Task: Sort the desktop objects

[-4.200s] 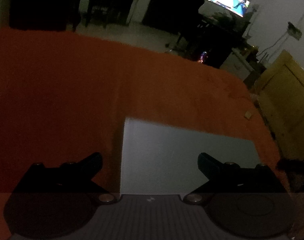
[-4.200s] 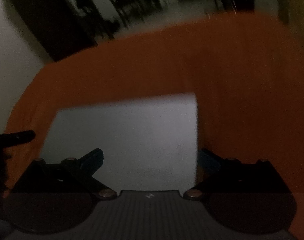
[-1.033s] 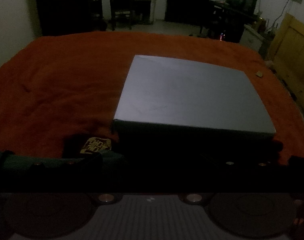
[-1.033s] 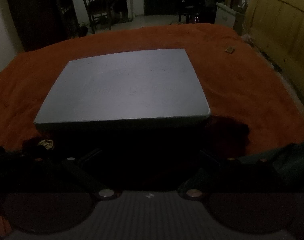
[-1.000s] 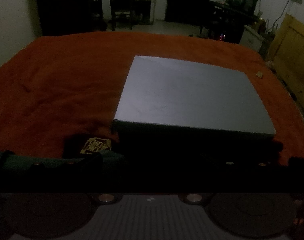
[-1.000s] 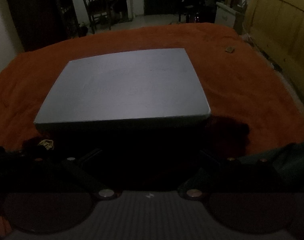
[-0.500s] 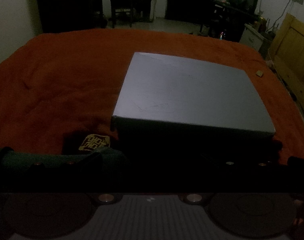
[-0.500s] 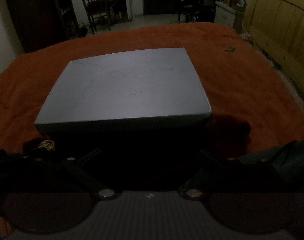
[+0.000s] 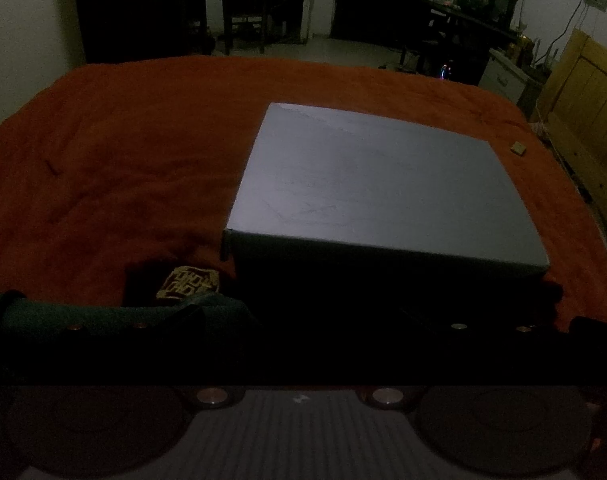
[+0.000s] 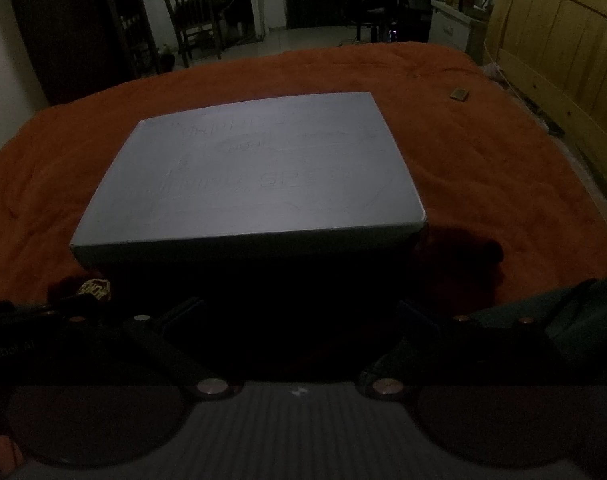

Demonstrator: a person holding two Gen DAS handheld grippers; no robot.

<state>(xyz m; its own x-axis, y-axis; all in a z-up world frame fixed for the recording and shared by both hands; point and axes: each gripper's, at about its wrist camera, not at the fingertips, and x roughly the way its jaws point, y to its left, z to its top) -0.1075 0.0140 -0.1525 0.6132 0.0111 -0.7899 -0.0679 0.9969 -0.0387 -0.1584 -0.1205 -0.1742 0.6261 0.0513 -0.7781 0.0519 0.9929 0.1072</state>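
A large grey box (image 9: 379, 184) with its lid closed lies on the orange blanket (image 9: 115, 168); in the right wrist view the grey box (image 10: 255, 176) shows faint print on the lid. A small dark pouch with a gold pattern (image 9: 189, 282) lies by its near left corner, and the pouch (image 10: 95, 288) also shows in the right wrist view. My left gripper (image 9: 303, 312) is low in front of the box, open and holding nothing, its fingers lost in shadow. My right gripper (image 10: 299, 308) faces the box's dark front wall, open and holding nothing.
A small tan item (image 10: 459, 93) lies on the blanket beyond the box's far right corner. A dark red lump (image 10: 459, 248) sits at the box's near right corner. Green sleeves (image 9: 103, 316) cross the lower edges. A wooden headboard (image 10: 555, 52) lines the right side.
Since 4.2 s ago both grippers have drawn back from over the lid to in front of the box. Over the last second the views shifted only slightly.
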